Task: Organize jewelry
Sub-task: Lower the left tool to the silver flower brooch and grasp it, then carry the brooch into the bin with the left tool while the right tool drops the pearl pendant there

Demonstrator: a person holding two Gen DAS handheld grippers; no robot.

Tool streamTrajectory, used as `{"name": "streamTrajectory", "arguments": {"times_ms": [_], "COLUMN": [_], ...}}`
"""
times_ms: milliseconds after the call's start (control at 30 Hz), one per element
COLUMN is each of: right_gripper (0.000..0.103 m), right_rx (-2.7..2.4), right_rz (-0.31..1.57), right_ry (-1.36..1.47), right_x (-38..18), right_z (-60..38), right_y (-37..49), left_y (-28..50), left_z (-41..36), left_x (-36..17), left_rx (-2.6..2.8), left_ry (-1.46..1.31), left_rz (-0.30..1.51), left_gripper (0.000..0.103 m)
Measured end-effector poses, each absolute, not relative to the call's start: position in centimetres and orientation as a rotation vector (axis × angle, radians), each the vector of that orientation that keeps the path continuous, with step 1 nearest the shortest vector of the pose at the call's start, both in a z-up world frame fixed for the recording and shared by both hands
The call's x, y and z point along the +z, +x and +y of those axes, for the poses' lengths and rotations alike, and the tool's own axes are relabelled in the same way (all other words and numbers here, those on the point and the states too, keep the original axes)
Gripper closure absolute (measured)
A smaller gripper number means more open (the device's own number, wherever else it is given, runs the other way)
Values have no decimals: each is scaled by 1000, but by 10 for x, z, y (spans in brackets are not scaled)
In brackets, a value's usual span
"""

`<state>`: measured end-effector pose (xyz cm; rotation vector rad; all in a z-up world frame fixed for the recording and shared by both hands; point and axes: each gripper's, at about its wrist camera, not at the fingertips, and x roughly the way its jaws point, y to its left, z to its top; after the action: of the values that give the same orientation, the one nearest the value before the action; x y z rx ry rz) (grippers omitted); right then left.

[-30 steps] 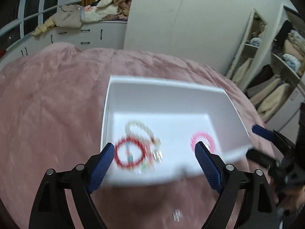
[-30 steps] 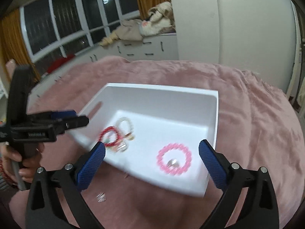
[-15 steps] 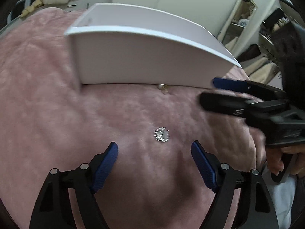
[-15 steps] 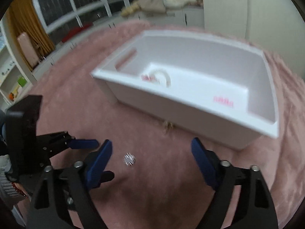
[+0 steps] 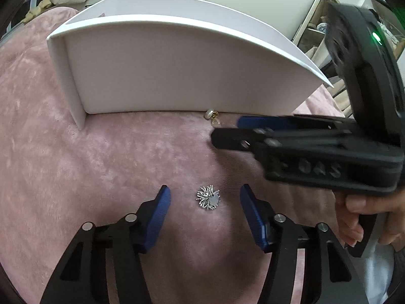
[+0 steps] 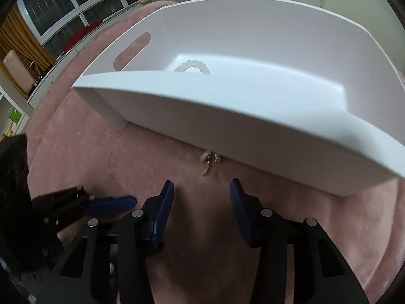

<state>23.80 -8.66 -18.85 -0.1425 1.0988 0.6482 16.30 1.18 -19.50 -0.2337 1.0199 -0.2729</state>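
Note:
A silver starburst brooch (image 5: 208, 198) lies on the pink blanket, between the open blue fingers of my left gripper (image 5: 205, 200), untouched. A pearl and gold earring (image 5: 211, 114) lies at the foot of the white box (image 5: 177, 76); it also shows in the right wrist view (image 6: 209, 160). My right gripper (image 6: 201, 195) is open and empty, low over the blanket, just short of the earring. It shows from the side in the left wrist view (image 5: 227, 133). A white bead bracelet (image 6: 193, 65) lies inside the box (image 6: 253, 116).
The pink blanket (image 5: 101, 164) covers the bed under everything. The box wall stands right behind the earring. A hand (image 5: 364, 217) holds the right gripper's handle at the right. Windows (image 6: 76, 5) and a cabinet with clothes are far behind.
Both grippers have dropped from above the box down to the blanket in front of it. The left one now brackets the brooch; the right one has closed in on the earring. Both jaws have narrowed.

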Motion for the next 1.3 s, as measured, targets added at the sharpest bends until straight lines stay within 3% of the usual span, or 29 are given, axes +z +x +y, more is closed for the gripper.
{"name": "streamTrajectory", "arguments": {"times_ms": [67,133,200,233,800,1300], "right_gripper": [68,73,80,87,87,87], "right_rx": [639,630,626,625,656,679], "right_rz": [1097,1100,1097,1089,998,903], "right_ry": [-144,-143,-134,-127,-70,-77], "right_x": [-193,-200,-204,-203,-157,-88], "right_z": [-83,-83,-83,-85,-114,-137], "right_y": [242,245,247,248,223,184], "left_y": [169,168,169,168,147,142], "left_z": [1,-1,0,0,12,24], "left_x": [-197,-199,-202,-202,-188,-135], "left_rx": [-263,-244,-269,-268,-257,-251], "left_ry": [-206,-179,-210,-217,-221,-253], "left_rz": [1021,1017,1027,1026,1023,935], "left_gripper": [51,70,79,80,79,79]}}
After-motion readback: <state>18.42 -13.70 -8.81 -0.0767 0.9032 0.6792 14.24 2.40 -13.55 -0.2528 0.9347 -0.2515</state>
